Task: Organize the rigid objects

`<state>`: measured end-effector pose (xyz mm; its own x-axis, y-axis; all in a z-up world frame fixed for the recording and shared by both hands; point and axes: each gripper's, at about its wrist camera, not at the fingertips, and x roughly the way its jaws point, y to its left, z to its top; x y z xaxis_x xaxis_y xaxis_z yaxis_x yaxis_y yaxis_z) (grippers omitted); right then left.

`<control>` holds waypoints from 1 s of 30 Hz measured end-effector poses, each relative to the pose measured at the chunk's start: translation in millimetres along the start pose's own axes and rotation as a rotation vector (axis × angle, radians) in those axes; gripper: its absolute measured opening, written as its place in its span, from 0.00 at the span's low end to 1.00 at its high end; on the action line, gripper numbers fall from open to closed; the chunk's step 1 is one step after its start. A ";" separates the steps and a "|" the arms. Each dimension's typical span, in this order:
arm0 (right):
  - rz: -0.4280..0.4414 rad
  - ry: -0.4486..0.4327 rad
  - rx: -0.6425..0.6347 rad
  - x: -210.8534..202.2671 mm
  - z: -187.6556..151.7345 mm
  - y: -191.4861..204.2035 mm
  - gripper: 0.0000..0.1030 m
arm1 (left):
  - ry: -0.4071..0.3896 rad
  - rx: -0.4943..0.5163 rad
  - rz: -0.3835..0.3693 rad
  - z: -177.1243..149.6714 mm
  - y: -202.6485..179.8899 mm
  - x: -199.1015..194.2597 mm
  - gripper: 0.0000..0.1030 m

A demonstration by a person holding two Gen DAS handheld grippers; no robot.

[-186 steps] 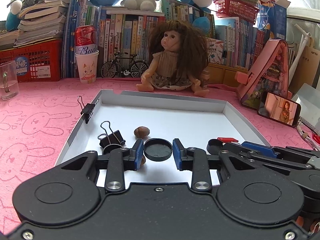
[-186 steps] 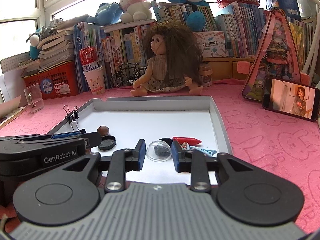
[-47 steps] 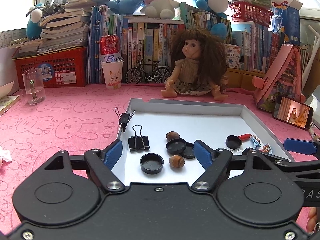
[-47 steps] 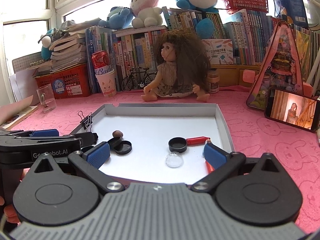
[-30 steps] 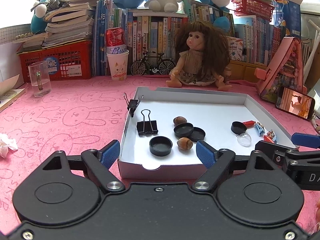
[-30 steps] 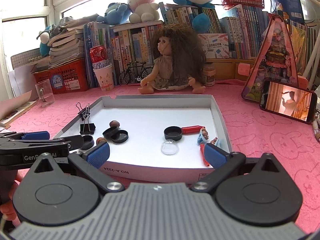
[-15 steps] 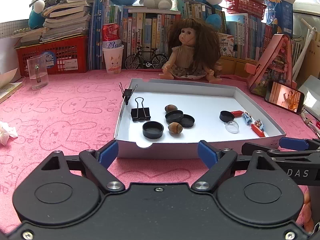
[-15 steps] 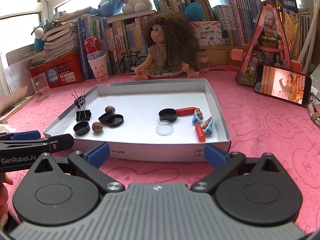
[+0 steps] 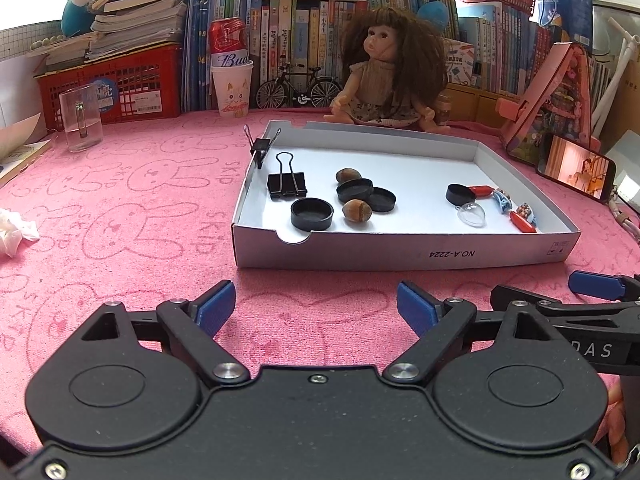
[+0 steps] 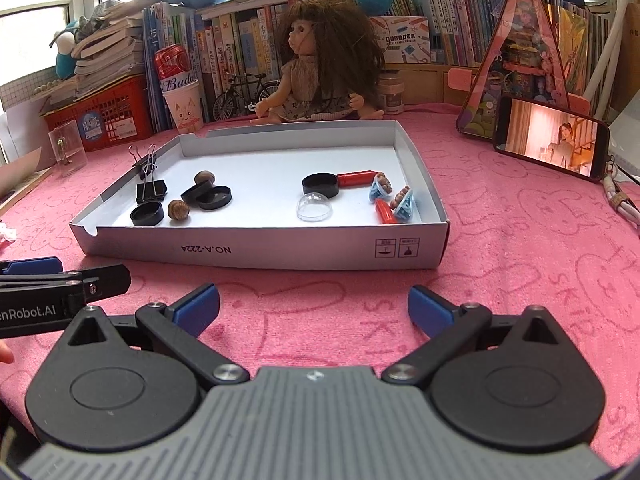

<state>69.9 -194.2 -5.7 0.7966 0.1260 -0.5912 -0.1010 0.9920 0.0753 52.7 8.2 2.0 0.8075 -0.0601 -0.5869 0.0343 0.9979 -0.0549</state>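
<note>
Nuts (image 9: 357,211), caps (image 9: 311,213) (boxed (image 9: 400,254)).

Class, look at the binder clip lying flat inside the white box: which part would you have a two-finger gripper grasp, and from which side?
Grip the binder clip across its black body, coming from above. It lies flat, wire handles pointing toward the far wall, and the body gives broader faces than the thin wires.
</note>
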 end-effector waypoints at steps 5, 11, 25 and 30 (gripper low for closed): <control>-0.017 -0.003 -0.028 -0.2 -2.6 4.0 1.00 | 0.016 0.004 0.012 -4.0 -1.0 3.0 0.85; -0.046 -0.002 -0.047 0.4 -4.5 8.6 1.00 | 0.011 0.024 0.025 -7.6 -3.6 2.8 0.85; -0.067 -0.002 -0.064 0.4 -6.7 11.8 1.00 | 0.003 0.046 0.039 -11.5 -4.4 3.5 0.89; -0.066 -0.001 -0.064 0.4 -6.7 11.6 1.00 | 0.003 0.044 0.045 -10.8 -1.9 4.2 0.93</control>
<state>65.0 -182.6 -10.5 0.8037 0.0602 -0.5920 -0.0860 0.9962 -0.0155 49.6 5.8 -9.1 0.8071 -0.0150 -0.5902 0.0238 0.9997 0.0070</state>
